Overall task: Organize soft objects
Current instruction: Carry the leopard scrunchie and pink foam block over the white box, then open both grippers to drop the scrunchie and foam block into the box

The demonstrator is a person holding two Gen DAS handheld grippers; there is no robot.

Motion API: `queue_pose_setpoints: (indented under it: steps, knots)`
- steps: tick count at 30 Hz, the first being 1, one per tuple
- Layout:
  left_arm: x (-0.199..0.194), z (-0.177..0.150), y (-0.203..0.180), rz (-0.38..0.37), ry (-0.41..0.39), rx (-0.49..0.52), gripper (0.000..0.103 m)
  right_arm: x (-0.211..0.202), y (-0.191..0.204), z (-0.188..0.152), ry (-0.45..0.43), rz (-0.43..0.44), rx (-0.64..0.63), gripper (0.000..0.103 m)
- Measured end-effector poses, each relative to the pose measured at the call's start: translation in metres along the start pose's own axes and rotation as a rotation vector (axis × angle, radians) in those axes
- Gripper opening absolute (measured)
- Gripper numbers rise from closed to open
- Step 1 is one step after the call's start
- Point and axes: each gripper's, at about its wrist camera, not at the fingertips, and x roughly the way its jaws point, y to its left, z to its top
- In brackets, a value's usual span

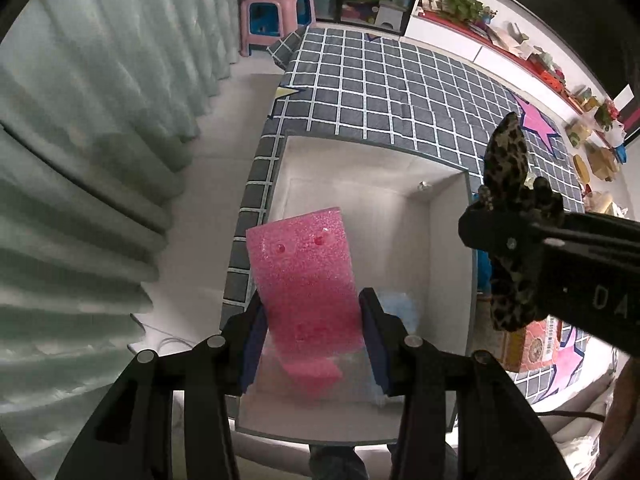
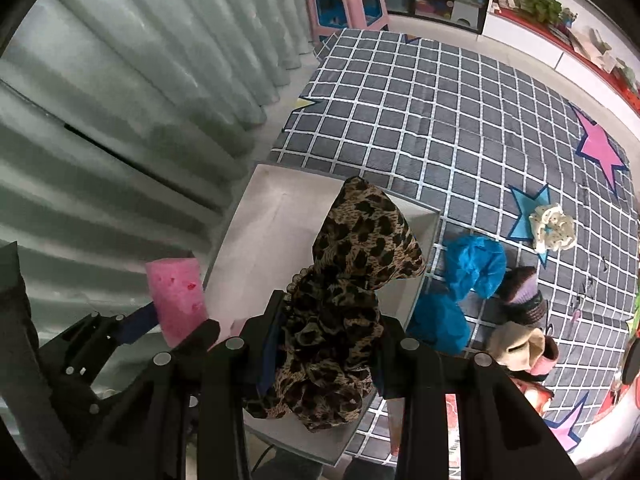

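My left gripper [image 1: 312, 316] is shut on a pink foam block [image 1: 304, 272] and holds it over the open white box [image 1: 448, 248]. The foam also shows in the right wrist view [image 2: 176, 300]. My right gripper [image 2: 328, 336] is shut on a leopard-print cloth [image 2: 344, 280] above the same white box [image 2: 264, 216]. That cloth and gripper show at the right of the left wrist view [image 1: 508, 200]. On the mat lie blue crumpled soft items [image 2: 472, 264], a cream scrunchie [image 2: 552, 226], a purple-dark knit item [image 2: 520, 292] and a beige-pink item [image 2: 520, 348].
The box stands on a grey checked mat with stars [image 2: 440, 112], beside a pale green curtain [image 2: 120, 100]. A pink stool [image 2: 348, 4] and shelves stand at the far end. A patterned orange box [image 1: 532, 344] lies on the mat to the right.
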Motion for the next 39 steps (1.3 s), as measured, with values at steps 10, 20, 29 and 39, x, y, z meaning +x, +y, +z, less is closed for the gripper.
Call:
queue_pose_setpoints:
  steps: [10, 20, 29, 39]
  knots:
    - [0.027, 0.011, 0.002, 0.013, 0.045, -0.028, 0.049, 0.025, -0.006, 0.008, 0.050, 0.026, 0.032, 0.038]
    - [0.046, 0.016, -0.003, 0.016, 0.081, -0.038, 0.049, 0.046, -0.014, 0.016, 0.095, 0.031, 0.039, 0.038]
    - [0.061, 0.026, -0.004, 0.029, 0.102, -0.053, 0.049, 0.062, -0.021, 0.022, 0.126, 0.040, 0.051, 0.038]
    - [0.073, 0.028, -0.008, 0.025, 0.131, -0.045, 0.049, 0.073, -0.026, 0.026, 0.151, 0.049, 0.076, 0.038]
